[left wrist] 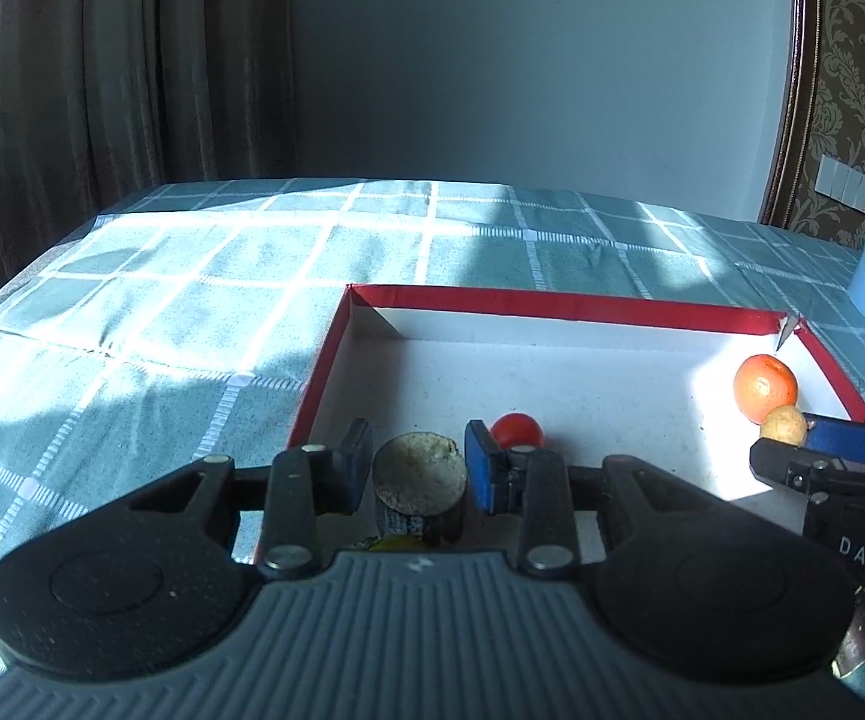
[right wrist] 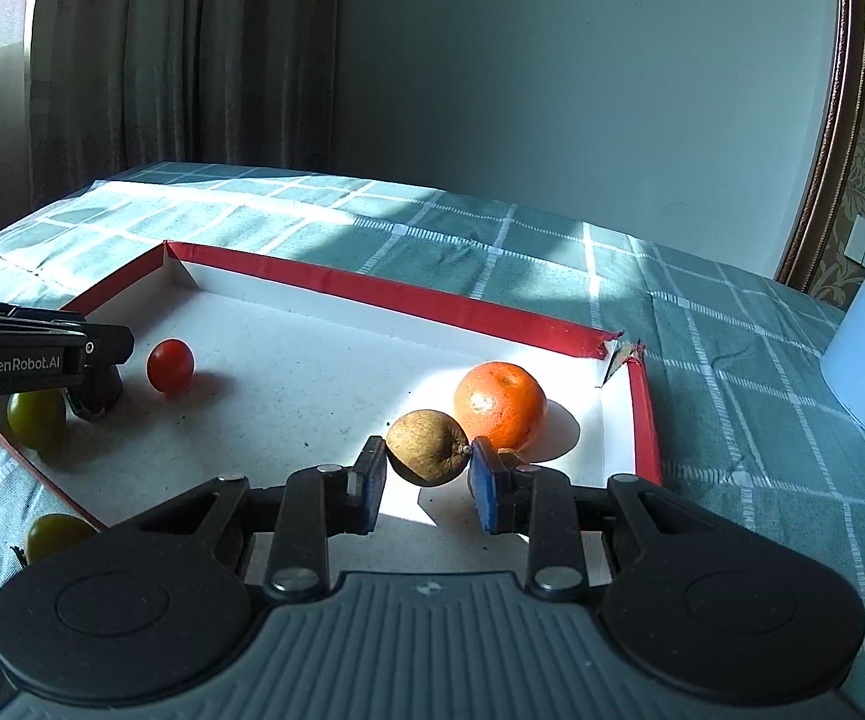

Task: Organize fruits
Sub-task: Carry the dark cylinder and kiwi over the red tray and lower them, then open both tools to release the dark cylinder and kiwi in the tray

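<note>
with the right gripper pinching the brown fruit at the orange's 7 o'clock, part slowly (left gripper brackets, barely parted, a dark cylinder).

Tomato lies in tray, left of orange.

We held the left hand-held gripper low and level, its fingers parted around a dark round chunk, a gap showing on either side. Our right hand-held gripper sat beside it, tilted slightly down, both pads pressed against a small brown fruit.
</note>
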